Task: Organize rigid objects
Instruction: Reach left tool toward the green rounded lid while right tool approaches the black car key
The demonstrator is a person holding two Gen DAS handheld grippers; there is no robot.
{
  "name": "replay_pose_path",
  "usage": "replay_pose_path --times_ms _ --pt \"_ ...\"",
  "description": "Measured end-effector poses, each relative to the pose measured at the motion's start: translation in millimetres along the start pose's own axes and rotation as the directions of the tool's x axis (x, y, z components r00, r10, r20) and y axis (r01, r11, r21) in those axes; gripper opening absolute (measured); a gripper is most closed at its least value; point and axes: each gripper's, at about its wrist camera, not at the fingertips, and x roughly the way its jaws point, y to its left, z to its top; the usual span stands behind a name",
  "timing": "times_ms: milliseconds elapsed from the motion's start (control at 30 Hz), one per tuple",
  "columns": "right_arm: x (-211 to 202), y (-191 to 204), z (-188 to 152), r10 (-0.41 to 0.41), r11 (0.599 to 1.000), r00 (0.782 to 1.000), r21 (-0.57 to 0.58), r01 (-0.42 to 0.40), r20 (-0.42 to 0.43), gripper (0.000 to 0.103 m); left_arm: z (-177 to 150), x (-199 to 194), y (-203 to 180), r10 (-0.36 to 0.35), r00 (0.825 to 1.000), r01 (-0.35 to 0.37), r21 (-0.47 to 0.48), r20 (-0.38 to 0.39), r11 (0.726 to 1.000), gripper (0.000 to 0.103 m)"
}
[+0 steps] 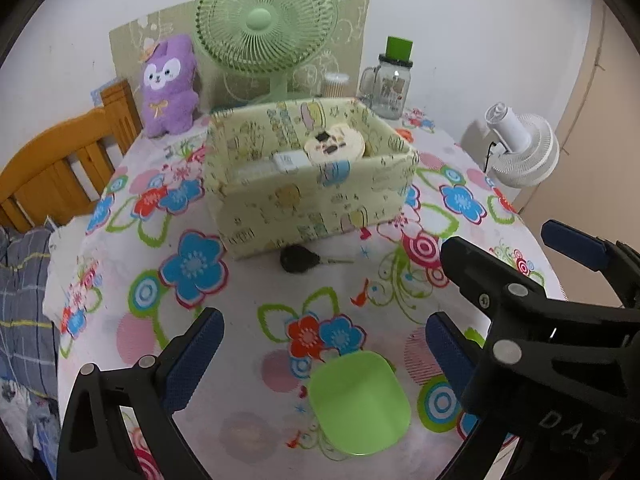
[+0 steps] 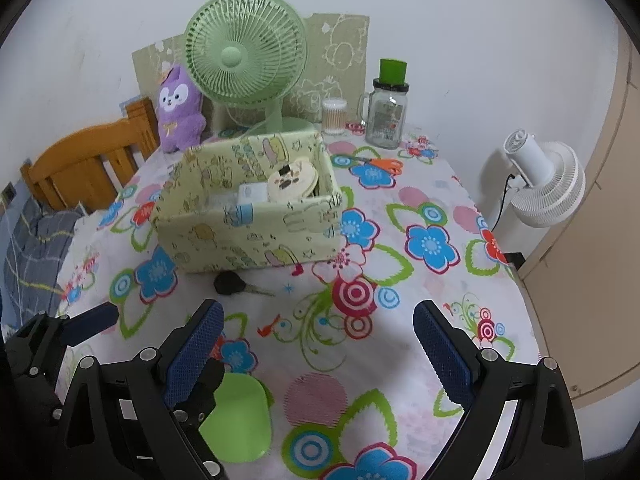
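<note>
A flat green square lid [image 1: 360, 402] lies on the flowered tablecloth between the open fingers of my left gripper [image 1: 322, 354], which hovers above it; it also shows in the right wrist view [image 2: 238, 420]. A black car key [image 1: 298, 259] lies in front of the pale yellow storage box [image 1: 304, 208], also in the right wrist view [image 2: 231, 283]. The box [image 2: 248, 228] holds a round wooden piece [image 1: 335, 145] and a white item [image 1: 289, 161]. My right gripper [image 2: 318, 346] is open and empty beside the left one. Orange scissors [image 2: 380, 165] lie behind the box.
A green fan [image 1: 266, 24], a purple plush [image 1: 170, 86], a glass jar with a green lid [image 1: 390, 84] and a cotton-swab tub [image 2: 334, 116] stand at the back. A white fan [image 2: 546, 178] stands off the right edge. A wooden bed frame [image 1: 60, 168] is at left.
</note>
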Motion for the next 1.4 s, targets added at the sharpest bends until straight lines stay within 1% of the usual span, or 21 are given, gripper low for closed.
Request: replay_pose_path --times_ms 100,167,233,333,400,533,767,933,1100,1300,1333,1400 --pt "7.9 -4.4 -7.1 0.021 1.000 1.000 -0.020 -0.021 -0.011 0.097 -6.9 7.6 -4.7 0.020 1.000 -0.020 -0.024 -0.012 1.000 0.102" --pt "15.7 -7.3 -12.3 0.032 0.999 0.999 -0.042 -0.033 -0.035 0.097 -11.8 13.3 -7.2 0.051 0.998 -0.053 -0.045 -0.032 0.998 0.102" --pt "20.2 -10.1 -17.9 0.047 0.997 0.998 -0.057 -0.049 -0.046 0.097 -17.7 17.3 -8.4 0.052 0.998 -0.055 -0.083 -0.043 0.995 0.102" --pt "27.8 -15.7 -25.9 0.060 0.996 0.996 -0.065 -0.064 -0.060 0.097 -26.6 26.5 -13.4 0.068 0.995 -0.076 -0.113 -0.072 0.991 0.102" --pt "34.7 -18.5 -31.9 0.062 0.994 0.995 -0.081 -0.068 -0.078 0.097 -33.5 31.8 -15.4 0.096 0.992 -0.107 -0.142 -0.082 0.984 0.102" --pt "45.2 -22.9 -39.3 0.081 0.990 0.991 -0.106 -0.092 -0.109 0.097 -44.2 42.4 -18.6 0.125 0.986 -0.144 -0.186 -0.111 0.972 0.102" --pt "60.0 -27.3 -48.6 0.095 0.983 0.986 -0.144 -0.115 -0.137 0.097 -57.9 56.8 -21.9 0.151 0.977 -0.183 -0.237 -0.148 0.954 0.102" --pt "67.1 -25.4 -55.5 0.104 0.979 0.981 -0.156 -0.129 -0.161 0.097 -66.3 62.6 -21.1 0.159 0.972 -0.200 -0.251 -0.173 0.947 0.102" --pt "71.0 -24.7 -60.6 0.103 0.979 0.979 -0.158 -0.131 -0.175 0.097 -69.0 66.2 -26.6 0.191 0.964 -0.232 -0.231 -0.187 0.945 0.102" --pt "73.3 -25.5 -63.2 0.092 0.982 0.978 -0.149 -0.120 -0.186 0.097 -71.6 66.1 -30.5 0.210 0.962 -0.249 -0.244 -0.173 0.937 0.101" --pt "73.4 -25.6 -63.7 0.090 0.982 0.978 -0.146 -0.118 -0.187 0.097 -72.0 65.8 -30.6 0.213 0.962 -0.250 -0.247 -0.169 0.936 0.100" --pt "73.9 -25.9 -64.4 0.086 0.983 0.978 -0.146 -0.115 -0.189 0.097 -72.8 64.1 -31.1 0.220 0.963 -0.254 -0.246 -0.157 0.935 0.095"
